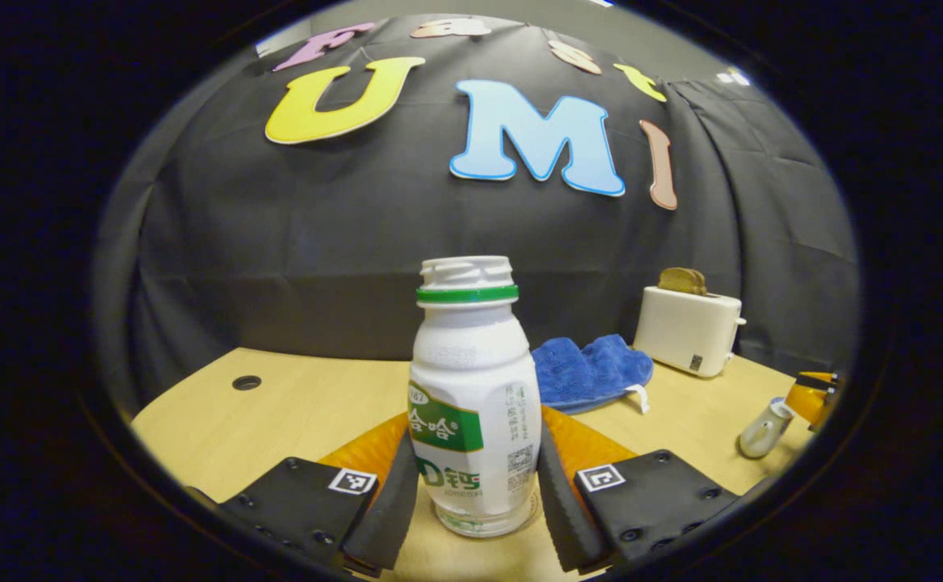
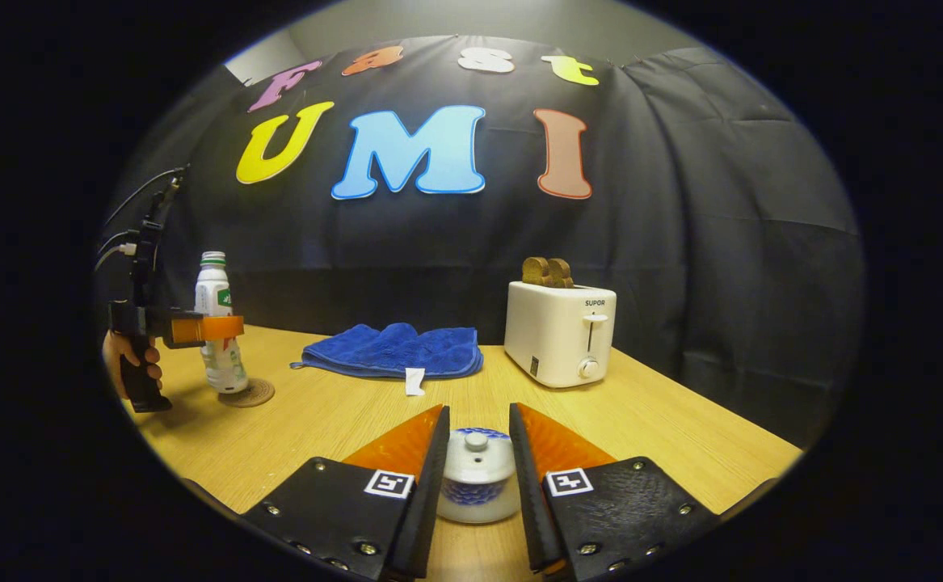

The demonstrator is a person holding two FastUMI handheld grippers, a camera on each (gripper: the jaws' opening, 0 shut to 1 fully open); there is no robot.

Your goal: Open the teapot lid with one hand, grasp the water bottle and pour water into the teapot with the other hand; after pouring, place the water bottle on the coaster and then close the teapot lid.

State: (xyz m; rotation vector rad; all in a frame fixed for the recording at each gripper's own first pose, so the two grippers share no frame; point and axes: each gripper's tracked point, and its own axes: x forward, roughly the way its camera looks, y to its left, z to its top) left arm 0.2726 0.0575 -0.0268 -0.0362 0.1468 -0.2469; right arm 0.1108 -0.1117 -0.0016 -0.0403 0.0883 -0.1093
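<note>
Late stage, seemingly: water bottle [image 1: 472,396] upright on coaster [image 2: 247,393] between spread left gripper [image 1: 475,501] fingers, teapot [image 2: 477,477] lidded between right gripper [image 2: 477,485] fingers, apparently not yet gripped.

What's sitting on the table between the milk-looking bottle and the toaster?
In the right gripper view, a crumpled blue cloth lies on the table between the water bottle and the toaster; the rest is bare wood.
</note>
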